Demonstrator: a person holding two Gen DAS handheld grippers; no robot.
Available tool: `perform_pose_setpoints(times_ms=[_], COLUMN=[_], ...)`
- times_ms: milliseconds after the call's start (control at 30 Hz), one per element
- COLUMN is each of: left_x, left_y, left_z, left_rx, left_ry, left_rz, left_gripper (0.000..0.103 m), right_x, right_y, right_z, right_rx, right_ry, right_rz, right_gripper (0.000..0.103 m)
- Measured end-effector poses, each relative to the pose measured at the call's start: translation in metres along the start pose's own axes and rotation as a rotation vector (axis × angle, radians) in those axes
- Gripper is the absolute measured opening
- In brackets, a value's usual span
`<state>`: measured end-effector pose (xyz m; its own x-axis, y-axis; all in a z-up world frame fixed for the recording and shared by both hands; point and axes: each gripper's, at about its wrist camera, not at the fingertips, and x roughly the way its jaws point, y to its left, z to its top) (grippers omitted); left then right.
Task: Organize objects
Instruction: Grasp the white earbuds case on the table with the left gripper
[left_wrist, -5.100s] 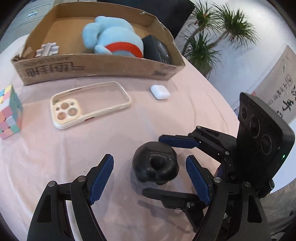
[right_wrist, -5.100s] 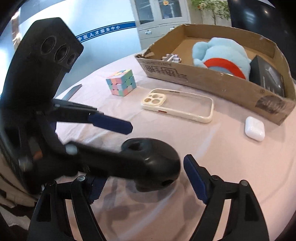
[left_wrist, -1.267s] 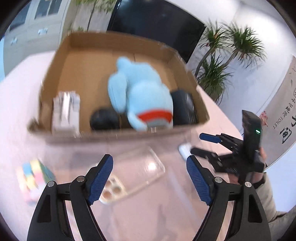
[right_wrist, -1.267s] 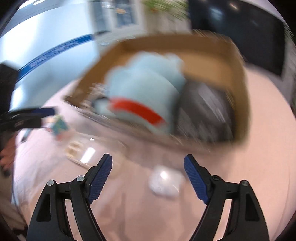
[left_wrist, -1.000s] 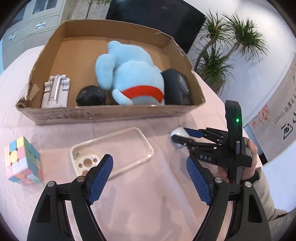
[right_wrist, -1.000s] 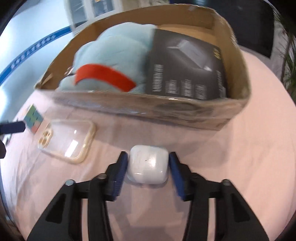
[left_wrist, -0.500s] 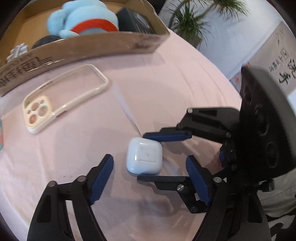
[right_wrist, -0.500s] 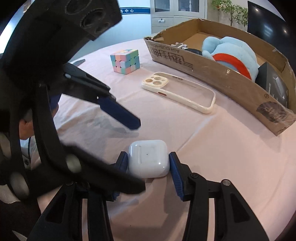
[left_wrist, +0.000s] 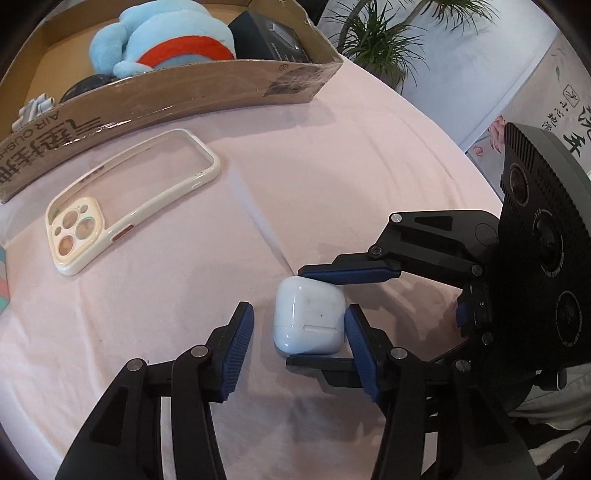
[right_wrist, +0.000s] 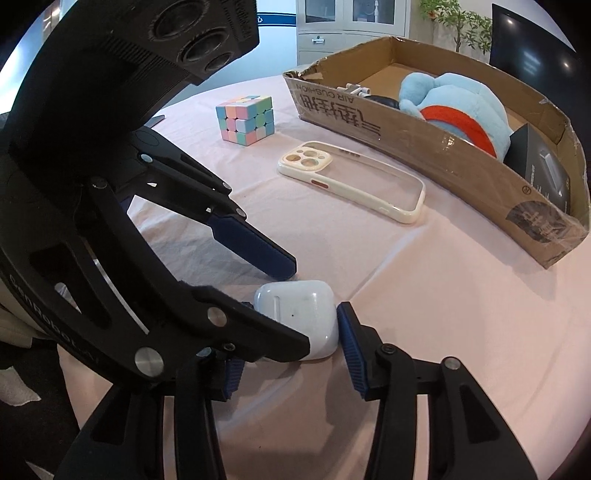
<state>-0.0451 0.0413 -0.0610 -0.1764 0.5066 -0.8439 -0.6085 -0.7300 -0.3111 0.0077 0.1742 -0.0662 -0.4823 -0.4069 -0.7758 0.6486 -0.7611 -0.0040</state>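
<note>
**Earbud case caught between two hand-held grippers on the desk**

The white earbud case (left_wrist: 308, 320) lies on the pink desk (left_wrist: 332, 155), well short of the cardboard box (left_wrist: 207, 92). The right hand-held gripper (right_wrist: 286, 341) clamps it by its sides; the left hand-held gripper (left_wrist: 297, 332) straddles it crosswise, one pad touching, the other clear, so it grips nothing yet. Likely a handover. The risk: the case is smooth and rounded, so if the right lets go before the left has closed fully, it could squirt out or tip. The crossed fingers may also foul each other. The phone case (left_wrist: 129, 206) and the pastel cube (right_wrist: 245, 120) lie outside the box.
</note>
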Motion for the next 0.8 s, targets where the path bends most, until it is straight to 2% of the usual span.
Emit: perform_pose_setpoints(times_ms=[67, 100, 500, 567, 600, 667, 700, 800], left_x=[-0.001, 0.000, -0.012, -0.014, -0.014, -0.015, -0.015, -0.016], left_y=[-0.002, -0.001, -0.006, -0.008, -0.011, -0.009, -0.007, -0.010], left_z=[-0.001, 0.000, -0.009, -0.011, -0.011, -0.012, -0.011, -0.012], left_rx=[0.006, 0.008, 0.027, 0.042, 0.050, 0.051, 0.044, 0.066], left_ry=[0.001, 0.004, 0.003, -0.009, -0.019, -0.013, -0.005, 0.010], left_rz=[-0.002, -0.014, 0.016, 0.052, 0.091, 0.090, 0.077, 0.056], left_gripper=[0.046, 0.039, 0.040, 0.048, 0.055, 0.055, 0.054, 0.041], right_x=[0.001, 0.000, 0.000, 0.000, 0.000, 0.000, 0.000, 0.000], right_y=[0.001, 0.001, 0.003, 0.003, 0.004, 0.004, 0.003, 0.004], right_z=[0.001, 0.000, 0.000, 0.001, 0.001, 0.001, 0.001, 0.001], right_rx=[-0.006, -0.006, 0.002, 0.007, 0.009, 0.008, 0.006, 0.004], right_ry=[0.001, 0.001, 0.001, 0.001, 0.002, 0.002, 0.002, 0.001], right_rz=[-0.007, -0.008, -0.029, -0.034, -0.036, -0.039, -0.036, -0.036], right_gripper=[0.044, 0.044, 0.044, 0.043, 0.043, 0.043, 0.043, 0.044])
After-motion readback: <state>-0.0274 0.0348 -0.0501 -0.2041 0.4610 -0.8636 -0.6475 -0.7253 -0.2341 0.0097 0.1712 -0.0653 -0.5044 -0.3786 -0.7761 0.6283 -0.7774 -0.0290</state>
